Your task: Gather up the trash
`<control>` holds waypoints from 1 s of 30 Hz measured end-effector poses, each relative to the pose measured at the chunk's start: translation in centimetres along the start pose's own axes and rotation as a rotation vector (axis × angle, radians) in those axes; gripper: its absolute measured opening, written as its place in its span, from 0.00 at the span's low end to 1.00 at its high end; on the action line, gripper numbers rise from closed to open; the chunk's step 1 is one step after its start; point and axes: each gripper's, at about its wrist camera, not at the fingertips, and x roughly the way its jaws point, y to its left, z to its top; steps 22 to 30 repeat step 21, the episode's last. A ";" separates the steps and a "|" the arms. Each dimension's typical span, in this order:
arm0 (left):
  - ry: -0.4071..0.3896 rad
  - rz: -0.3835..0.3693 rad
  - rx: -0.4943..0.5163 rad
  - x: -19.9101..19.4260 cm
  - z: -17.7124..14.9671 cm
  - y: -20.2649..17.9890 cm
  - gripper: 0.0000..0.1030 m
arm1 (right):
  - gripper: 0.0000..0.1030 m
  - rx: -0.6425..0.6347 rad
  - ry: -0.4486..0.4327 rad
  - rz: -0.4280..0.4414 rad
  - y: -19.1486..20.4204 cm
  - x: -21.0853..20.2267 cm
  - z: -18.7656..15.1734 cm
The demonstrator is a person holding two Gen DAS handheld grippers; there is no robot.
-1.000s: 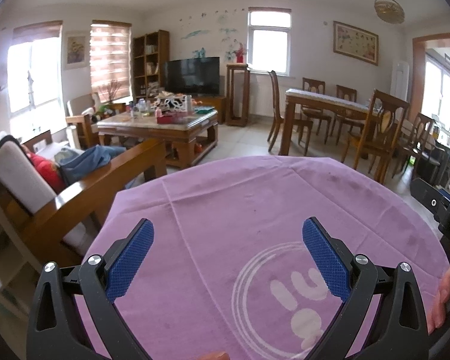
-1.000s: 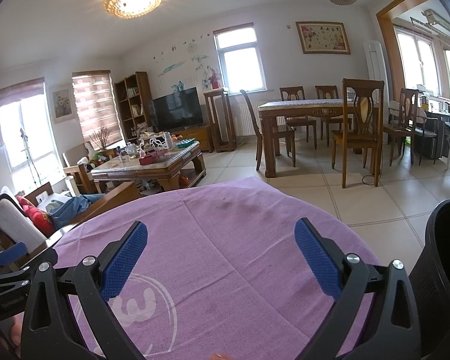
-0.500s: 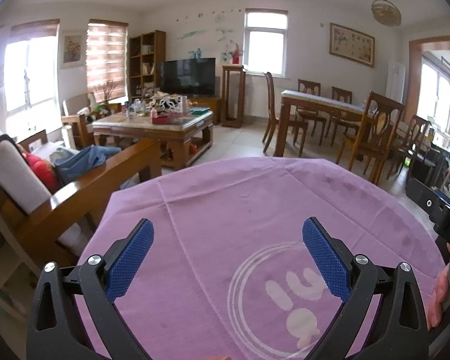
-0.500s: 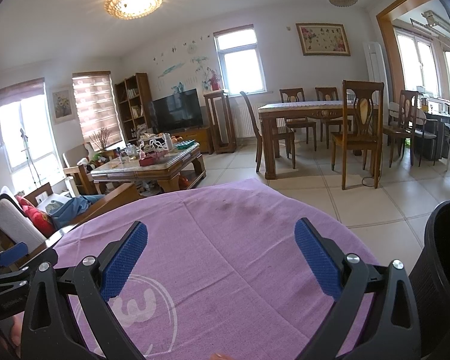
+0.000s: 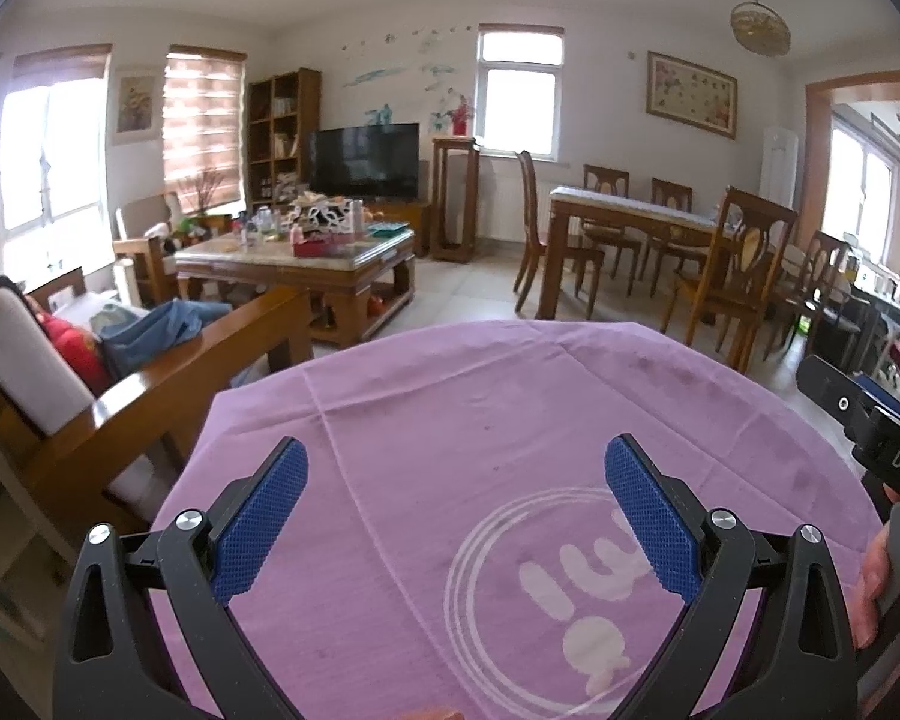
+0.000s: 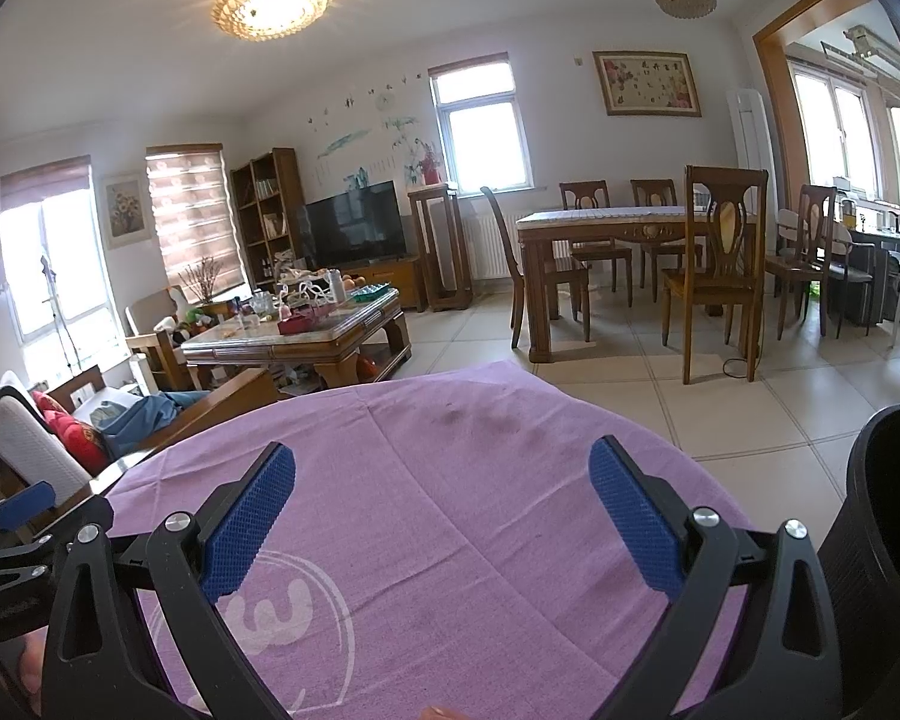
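Both grippers [image 5: 456, 468] [image 6: 442, 474] wide apart, seemingly empty.

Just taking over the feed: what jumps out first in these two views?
A purple tablecloth with a white ring logo fills the foreground, bare of trash where visible. Both the left gripper and right gripper hover above it, open and holding nothing. A black bin stands at the right gripper's right edge.
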 end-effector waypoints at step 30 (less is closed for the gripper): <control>-0.005 0.008 0.005 0.0 0.2 0.3 0.95 | 0.95 0.000 -0.001 -0.001 0.1 -0.1 0.0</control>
